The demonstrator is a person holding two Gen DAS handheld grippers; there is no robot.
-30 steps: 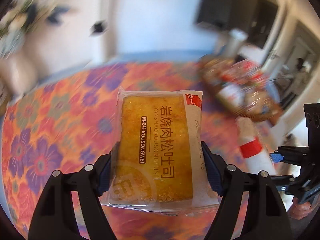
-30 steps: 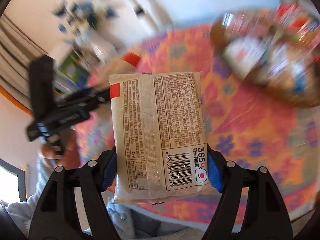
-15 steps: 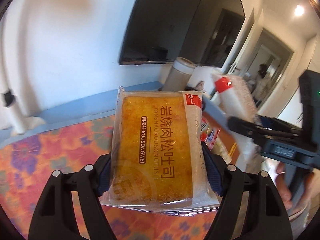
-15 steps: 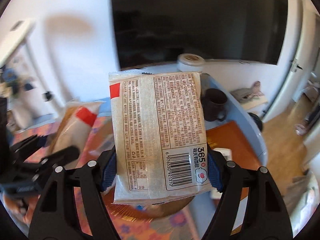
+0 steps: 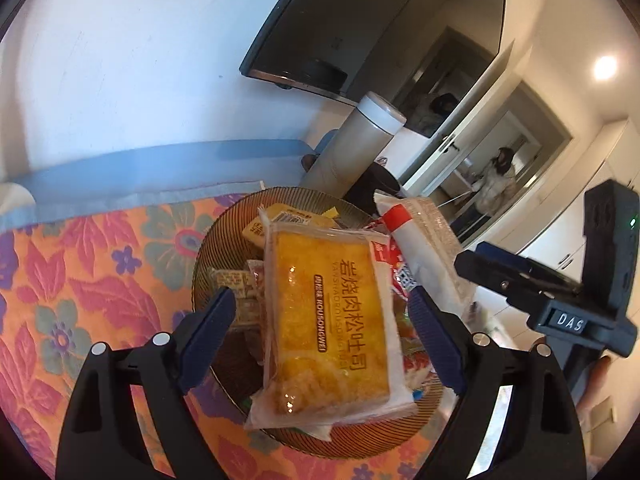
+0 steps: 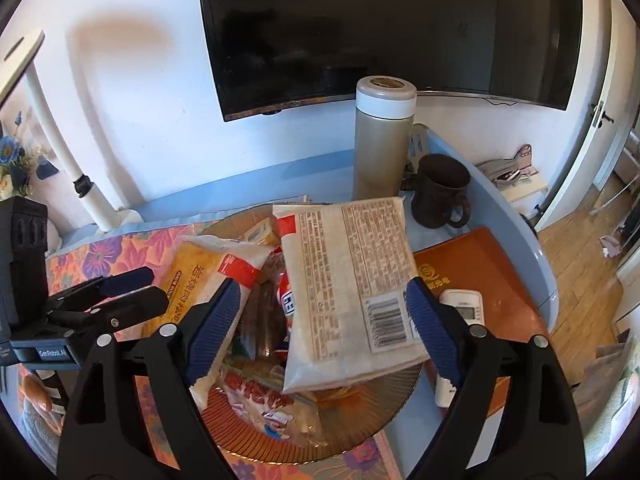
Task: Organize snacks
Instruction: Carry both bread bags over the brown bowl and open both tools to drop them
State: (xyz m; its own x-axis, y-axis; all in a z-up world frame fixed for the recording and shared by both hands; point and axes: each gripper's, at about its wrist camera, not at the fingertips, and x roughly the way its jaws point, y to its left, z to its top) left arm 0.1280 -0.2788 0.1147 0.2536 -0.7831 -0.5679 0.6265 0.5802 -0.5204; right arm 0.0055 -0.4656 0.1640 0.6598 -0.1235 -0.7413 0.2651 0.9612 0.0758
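Note:
A brown ribbed snack bowl (image 5: 208, 252) sits on the flowered tablecloth and holds several wrapped snacks. In the left wrist view my left gripper (image 5: 320, 312) is open, and the yellow toast pack (image 5: 328, 316) lies loose over the bowl, touching neither pad. In the right wrist view my right gripper (image 6: 320, 304) is open, and the white pack (image 6: 352, 284), label side up, rests tilted on the snacks in the bowl (image 6: 360, 416). The yellow toast pack also shows there (image 6: 200, 276), beside the left gripper (image 6: 116, 292). The right gripper body shows in the left wrist view (image 5: 560, 304).
A grey thermos (image 6: 382, 140) and a dark mug (image 6: 440, 188) stand behind the bowl. An orange book (image 6: 492, 280) with a white remote (image 6: 464, 312) lies to the right. A TV (image 6: 380, 20) hangs on the wall. The blue table edge (image 6: 516, 232) curves close on the right.
Both grippers swung over to the bowl and opened. The yellow toast pack and the white pack, gripped before, now lie released over the bowl's snacks.

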